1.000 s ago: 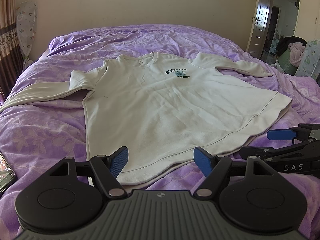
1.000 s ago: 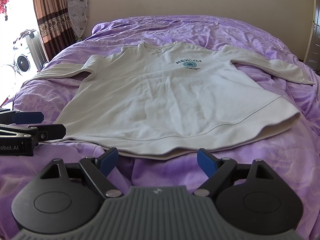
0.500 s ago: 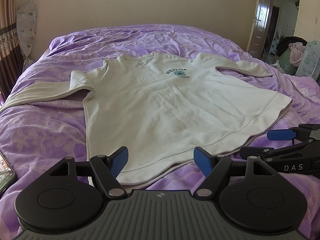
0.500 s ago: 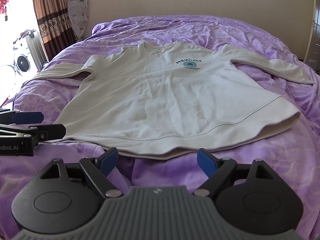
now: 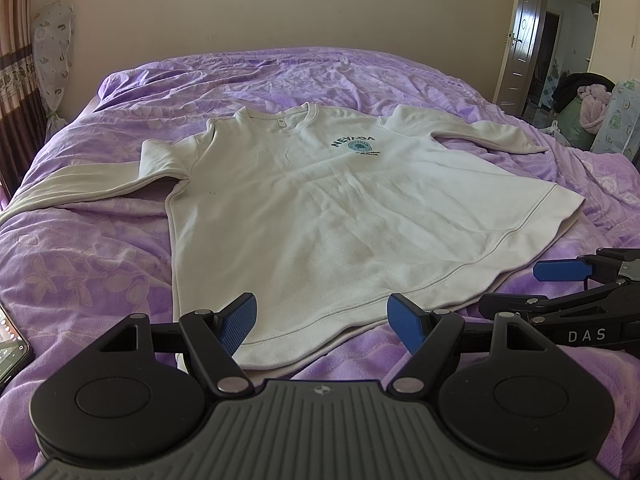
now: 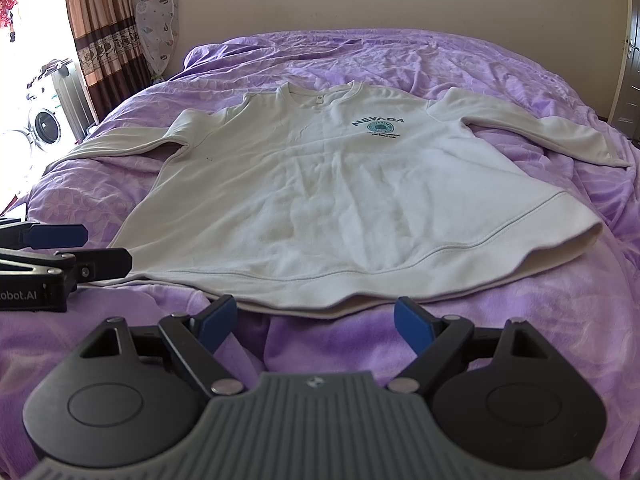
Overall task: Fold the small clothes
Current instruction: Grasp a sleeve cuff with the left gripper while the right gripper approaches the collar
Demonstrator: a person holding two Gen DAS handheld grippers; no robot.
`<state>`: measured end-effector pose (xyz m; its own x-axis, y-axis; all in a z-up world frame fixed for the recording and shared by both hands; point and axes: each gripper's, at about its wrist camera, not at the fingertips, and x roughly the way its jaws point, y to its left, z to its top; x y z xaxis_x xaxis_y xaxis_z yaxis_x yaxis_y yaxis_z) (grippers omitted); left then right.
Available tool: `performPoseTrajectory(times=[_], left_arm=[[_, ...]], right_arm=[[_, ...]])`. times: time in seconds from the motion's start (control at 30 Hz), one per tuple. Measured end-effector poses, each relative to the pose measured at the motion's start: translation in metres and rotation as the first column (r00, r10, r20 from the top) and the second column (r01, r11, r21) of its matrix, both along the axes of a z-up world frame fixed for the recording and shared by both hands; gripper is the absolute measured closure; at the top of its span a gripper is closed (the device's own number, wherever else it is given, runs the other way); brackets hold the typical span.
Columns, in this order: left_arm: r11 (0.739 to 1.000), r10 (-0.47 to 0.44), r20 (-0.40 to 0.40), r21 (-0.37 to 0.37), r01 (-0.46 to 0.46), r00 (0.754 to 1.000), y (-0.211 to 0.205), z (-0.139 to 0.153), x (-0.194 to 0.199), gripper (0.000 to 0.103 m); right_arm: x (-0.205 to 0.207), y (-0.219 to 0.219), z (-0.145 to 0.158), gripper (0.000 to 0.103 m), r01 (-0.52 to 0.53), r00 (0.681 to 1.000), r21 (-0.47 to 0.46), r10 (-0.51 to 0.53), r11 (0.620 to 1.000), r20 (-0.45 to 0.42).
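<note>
A cream long-sleeved sweatshirt point(image 5: 320, 208) with a green "NEVADA" print lies flat, front up, on the purple bed, sleeves spread to both sides; it also shows in the right wrist view point(image 6: 320, 200). My left gripper point(image 5: 322, 318) is open and empty, its blue pads just above the near hem at the left corner. My right gripper point(image 6: 316, 318) is open and empty, just short of the hem's middle. Each gripper shows in the other's view, the right one point(image 5: 560, 284) at the right edge, the left one point(image 6: 76, 248) at the left edge.
The purple floral bedspread point(image 5: 80, 272) covers the whole bed. A phone point(image 5: 10, 350) lies at the near left edge. A curtain point(image 6: 100, 40) and washing machine point(image 6: 42, 126) stand left of the bed; an open door point(image 5: 532, 32) is at the right.
</note>
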<state>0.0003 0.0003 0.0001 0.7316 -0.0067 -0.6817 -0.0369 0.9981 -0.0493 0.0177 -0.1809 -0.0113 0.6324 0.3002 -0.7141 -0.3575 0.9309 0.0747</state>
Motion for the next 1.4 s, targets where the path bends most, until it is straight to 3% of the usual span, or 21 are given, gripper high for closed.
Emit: performPoseTrajectory(times=[0.33,0.5,0.63,0.73,0.8,0.97,1.03,1.13,1.2,1.27,1.37,1.4], left_arm=[[0.999,0.032,0.007,-0.002,-0.032,0.999,0.024,0.014,0.010,0.021],[0.996,0.091,0.029,0.008,-0.091,0.995,0.058,0.037,0.023,0.027],[0.988,0.154,0.028,0.006,-0.154,0.988,0.103,0.059,0.031,0.039],[0.969,0.248,0.031,0.017,-0.248,0.968,0.149,0.076,0.041,0.048],[0.948,0.318,0.025,-0.015,-0.318,0.948,0.189,0.084,0.044,0.051],[0.894,0.446,-0.029,-0.026,-0.447,0.894,0.273,0.088,0.048,0.062],[0.862,0.495,-0.058,-0.088,-0.499,0.867,0.304,0.082,0.046,0.065],[0.793,0.575,-0.076,-0.195,-0.577,0.815,0.350,0.068,0.038,0.066],[0.730,0.630,-0.084,-0.275,-0.626,0.772,0.380,0.055,0.031,0.066],[0.663,0.670,-0.116,-0.350,-0.661,0.733,0.407,0.040,0.027,0.066],[0.551,0.721,-0.160,-0.457,-0.698,0.674,0.444,0.016,0.017,0.063],[0.512,0.733,-0.181,-0.488,-0.707,0.656,0.454,0.007,0.015,0.058]], right_arm=[[0.020,0.006,0.005,0.021,-0.058,0.998,-0.002,0.058,0.998,-0.026],[0.048,0.012,0.039,0.021,-0.109,0.990,-0.039,0.112,0.993,0.081],[0.080,0.021,0.063,0.021,-0.102,0.974,-0.060,0.112,0.993,0.197],[0.104,0.027,0.077,0.021,-0.115,0.956,-0.028,0.118,0.993,0.268],[0.122,0.031,0.081,0.021,-0.129,0.949,0.000,0.124,0.992,0.289],[0.176,0.053,0.069,0.022,-0.193,0.953,0.018,0.183,0.981,0.241],[0.194,0.069,0.057,0.022,-0.190,0.957,-0.022,0.190,0.982,0.220],[0.219,0.091,0.040,0.031,-0.195,0.959,-0.050,0.201,0.980,0.202],[0.234,0.103,0.030,0.038,-0.210,0.958,-0.047,0.215,0.977,0.190],[0.248,0.116,0.019,0.056,-0.240,0.954,-0.033,0.242,0.970,0.177],[0.266,0.134,0.005,0.056,-0.256,0.958,-0.017,0.256,0.966,0.125],[0.270,0.140,-0.001,0.056,-0.266,0.957,-0.013,0.265,0.964,0.114]])
